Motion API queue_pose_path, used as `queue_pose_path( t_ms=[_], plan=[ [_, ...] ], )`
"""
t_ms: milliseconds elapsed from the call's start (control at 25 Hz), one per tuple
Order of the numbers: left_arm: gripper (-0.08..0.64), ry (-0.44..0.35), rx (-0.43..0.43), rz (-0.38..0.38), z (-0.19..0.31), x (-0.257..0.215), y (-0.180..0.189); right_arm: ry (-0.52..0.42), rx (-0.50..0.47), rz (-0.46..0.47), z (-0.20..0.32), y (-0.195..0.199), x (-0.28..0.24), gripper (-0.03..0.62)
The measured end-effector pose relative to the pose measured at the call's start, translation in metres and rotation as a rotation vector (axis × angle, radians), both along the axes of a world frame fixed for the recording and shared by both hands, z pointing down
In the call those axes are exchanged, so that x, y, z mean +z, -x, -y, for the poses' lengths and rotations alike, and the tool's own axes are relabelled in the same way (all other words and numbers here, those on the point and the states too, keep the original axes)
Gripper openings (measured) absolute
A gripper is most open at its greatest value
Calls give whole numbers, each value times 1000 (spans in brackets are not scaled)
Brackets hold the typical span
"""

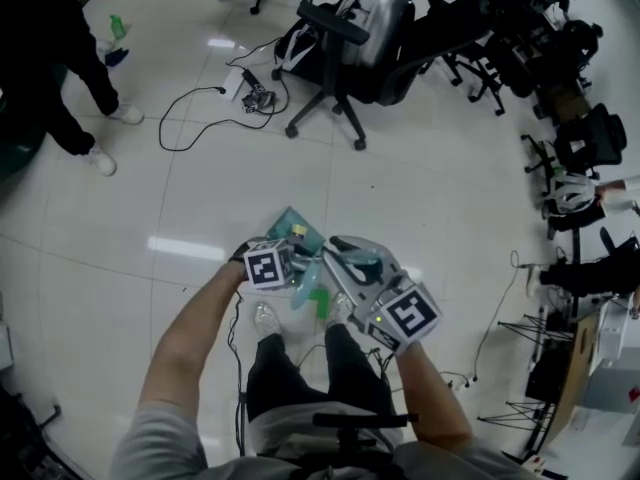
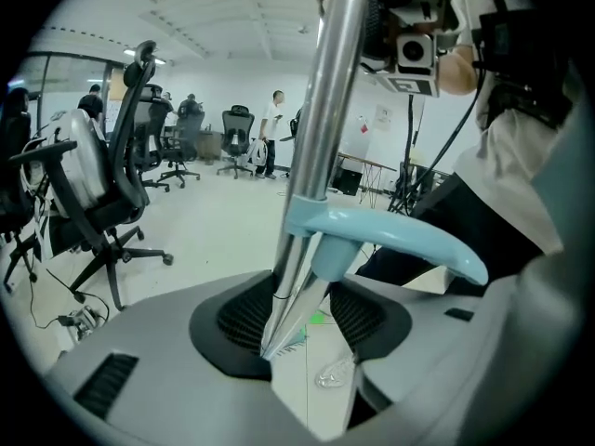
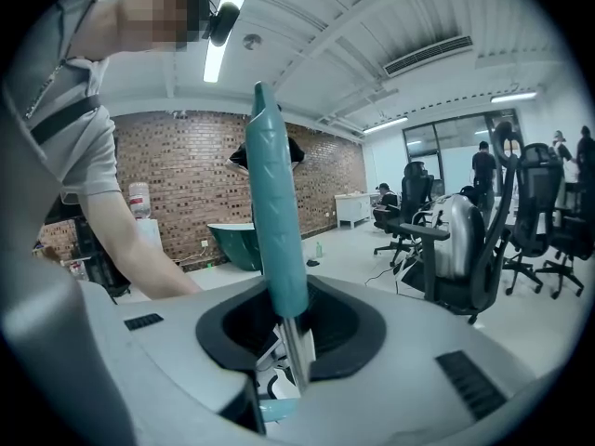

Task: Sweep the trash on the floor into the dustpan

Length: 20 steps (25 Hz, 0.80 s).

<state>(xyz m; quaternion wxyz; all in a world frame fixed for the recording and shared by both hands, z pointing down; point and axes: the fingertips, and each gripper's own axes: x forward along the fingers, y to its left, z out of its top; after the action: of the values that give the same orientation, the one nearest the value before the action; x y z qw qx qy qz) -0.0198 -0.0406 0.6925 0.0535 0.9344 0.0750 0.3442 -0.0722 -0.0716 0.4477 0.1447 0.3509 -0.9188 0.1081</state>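
Handles both look light, stiff and slick, so grip low: my right gripper (image 3: 288,365) has its fingers clamped on the teal broom handle (image 3: 274,212), my left gripper (image 2: 311,370) has its fingers closing round the steel dustpan pole (image 2: 325,110), not yet pinching it, with the dustpan (image 1: 290,226) on the floor (image 1: 200,168) by my feet.

office chair (image 1: 345,48) behind dustpan (image 1: 292,226) | cable (image 1: 186,96) left of chair (on floor (image 1: 420,188))

Glossy white floor (image 1: 420,198); black chairs (image 1: 335,68) far, cables (image 1: 190,118) far left; brick wall (image 3: 177,184), ceiling light (image 3: 219,40).
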Motion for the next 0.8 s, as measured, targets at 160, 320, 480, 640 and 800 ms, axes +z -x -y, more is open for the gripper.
queue_pose_path(
  t_ms=[160,320,480,640,800],
  plan=[
    [198,21,-91,47,11,12,9,13,4,-6,5,-2,4,77],
    [212,28,-190,55,22,2,22,26,19,-2,11,-3,6,127],
    [214,-48,-368,106,48,-11,51,44,4,6,9,-6,4,199],
    [213,-21,-537,61,53,-56,66,58,-34,7,3,-13,-3,199],
    [198,-10,-712,7,52,-96,86,63,-45,7,0,-23,-8,199]
  ],
)
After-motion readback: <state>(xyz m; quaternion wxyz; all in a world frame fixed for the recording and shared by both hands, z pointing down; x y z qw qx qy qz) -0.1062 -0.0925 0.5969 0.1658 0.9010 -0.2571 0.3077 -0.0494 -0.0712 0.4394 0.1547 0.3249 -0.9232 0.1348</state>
